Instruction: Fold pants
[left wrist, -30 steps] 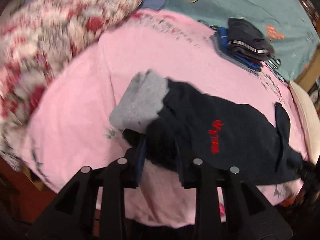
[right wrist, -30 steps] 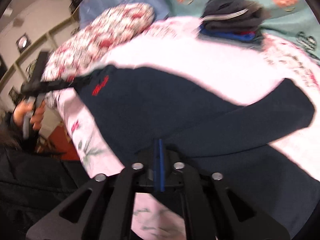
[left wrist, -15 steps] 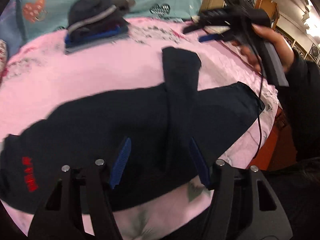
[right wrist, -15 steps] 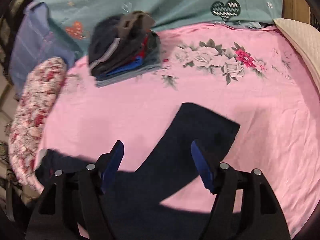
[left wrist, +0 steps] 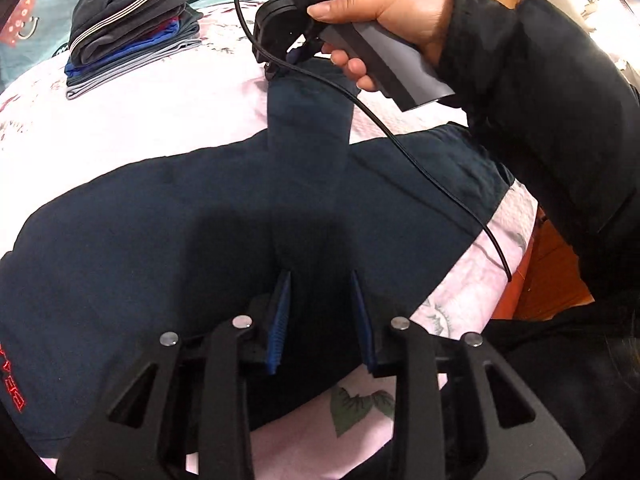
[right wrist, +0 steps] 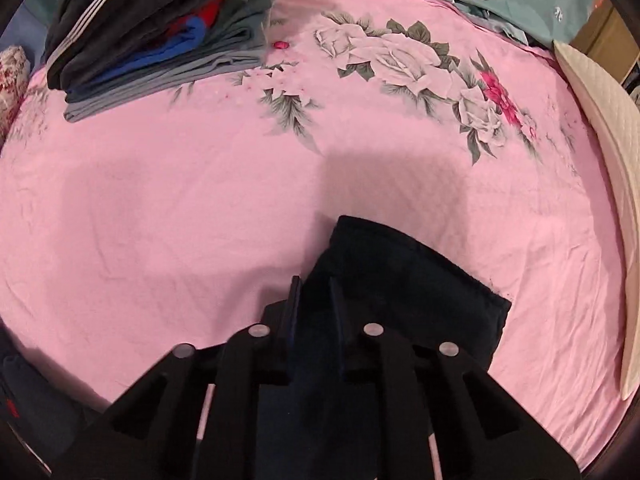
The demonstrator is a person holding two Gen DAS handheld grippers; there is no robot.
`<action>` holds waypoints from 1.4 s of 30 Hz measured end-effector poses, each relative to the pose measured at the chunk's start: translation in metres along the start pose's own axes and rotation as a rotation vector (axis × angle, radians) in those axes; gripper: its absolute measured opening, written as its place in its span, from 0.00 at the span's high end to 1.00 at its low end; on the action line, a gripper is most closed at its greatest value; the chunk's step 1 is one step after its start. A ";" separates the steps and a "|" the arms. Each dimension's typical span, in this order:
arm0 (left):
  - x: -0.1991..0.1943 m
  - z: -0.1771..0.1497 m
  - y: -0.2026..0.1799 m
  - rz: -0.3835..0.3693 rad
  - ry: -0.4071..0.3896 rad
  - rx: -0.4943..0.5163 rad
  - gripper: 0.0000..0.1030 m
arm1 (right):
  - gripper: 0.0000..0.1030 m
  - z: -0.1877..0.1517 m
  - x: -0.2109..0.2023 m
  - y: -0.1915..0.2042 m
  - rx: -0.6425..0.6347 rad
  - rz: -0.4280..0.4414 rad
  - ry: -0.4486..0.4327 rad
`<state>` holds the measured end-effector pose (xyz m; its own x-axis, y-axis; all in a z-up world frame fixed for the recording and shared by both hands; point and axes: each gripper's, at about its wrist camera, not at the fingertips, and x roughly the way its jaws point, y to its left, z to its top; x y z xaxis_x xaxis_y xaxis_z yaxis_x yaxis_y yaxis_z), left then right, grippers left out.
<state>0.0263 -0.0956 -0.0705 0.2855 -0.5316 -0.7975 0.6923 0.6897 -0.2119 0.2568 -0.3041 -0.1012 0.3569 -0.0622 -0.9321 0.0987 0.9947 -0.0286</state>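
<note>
Navy fabric fills most of my left wrist view: the pants (left wrist: 168, 248) lie spread across the pink floral bedsheet (left wrist: 160, 120), with red embroidered lettering (left wrist: 10, 380) at their far left edge. Beyond the pants, toward the head of the bed, I see a stack of folded clothes (left wrist: 128, 40), dark with white stripes on top and blue and grey layers under it. One pant leg (left wrist: 308, 120) runs away from me across the rest of the pants, toward that far side.

My left tongs (left wrist: 320, 312) sit over the near part of the pants with their blue pads (left wrist: 280, 316) spread apart; dark fabric lies between them, but I cannot tell whether they touch it. To the right of the pants, my right hand (left wrist: 384, 20) grips the handle of the other tool, whose black cable (left wrist: 420, 168) trails across the pants toward the bed's edge.

From the right wrist view, the folded stack (right wrist: 160, 32) lies at the upper left on the sheet (right wrist: 200, 200), well apart from the pants. My right tongs (right wrist: 316, 300) stand at the hem end of the pant leg (right wrist: 400, 280), the pads only narrowly apart with the leg's left edge between them; I cannot tell whether they pinch it. A cream quilted cushion (right wrist: 600, 160) lies along the bed's right edge, clear of the pants.
</note>
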 end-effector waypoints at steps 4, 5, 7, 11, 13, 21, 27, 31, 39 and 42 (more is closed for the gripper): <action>-0.003 -0.001 0.002 0.000 -0.013 -0.001 0.79 | 0.99 -0.006 -0.009 -0.011 -0.019 0.087 -0.060; -0.003 -0.001 0.002 -0.001 -0.017 -0.005 0.80 | 0.99 -0.010 -0.018 -0.018 -0.007 0.119 -0.095; -0.006 -0.002 0.003 -0.005 -0.025 -0.006 0.83 | 0.99 -0.018 -0.042 -0.028 0.014 0.185 -0.161; -0.009 -0.001 -0.002 -0.028 -0.035 0.021 0.83 | 0.99 -0.045 -0.098 -0.060 0.067 0.276 -0.288; -0.010 -0.002 -0.011 -0.050 -0.032 0.057 0.83 | 0.99 -0.064 -0.127 -0.080 0.104 0.307 -0.345; -0.011 -0.008 -0.045 -0.079 -0.005 0.212 0.83 | 0.99 -0.212 -0.178 -0.175 0.319 0.364 -0.410; 0.009 -0.004 -0.048 -0.032 0.075 0.227 0.80 | 1.00 -0.279 -0.112 -0.188 0.468 0.386 -0.298; 0.007 -0.003 -0.048 -0.009 0.064 0.223 0.73 | 0.77 -0.276 -0.114 -0.178 0.445 0.433 -0.311; -0.001 -0.003 -0.045 0.038 0.031 0.207 0.72 | 0.48 -0.259 -0.112 -0.189 0.514 0.468 -0.298; 0.003 0.002 -0.039 0.072 0.032 0.196 0.72 | 0.48 -0.261 -0.102 -0.191 0.543 0.475 -0.278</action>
<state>0.0014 -0.1255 -0.0631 0.3202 -0.4664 -0.8246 0.7873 0.6152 -0.0423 -0.0405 -0.4669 -0.0949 0.6878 0.2715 -0.6732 0.2929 0.7447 0.5996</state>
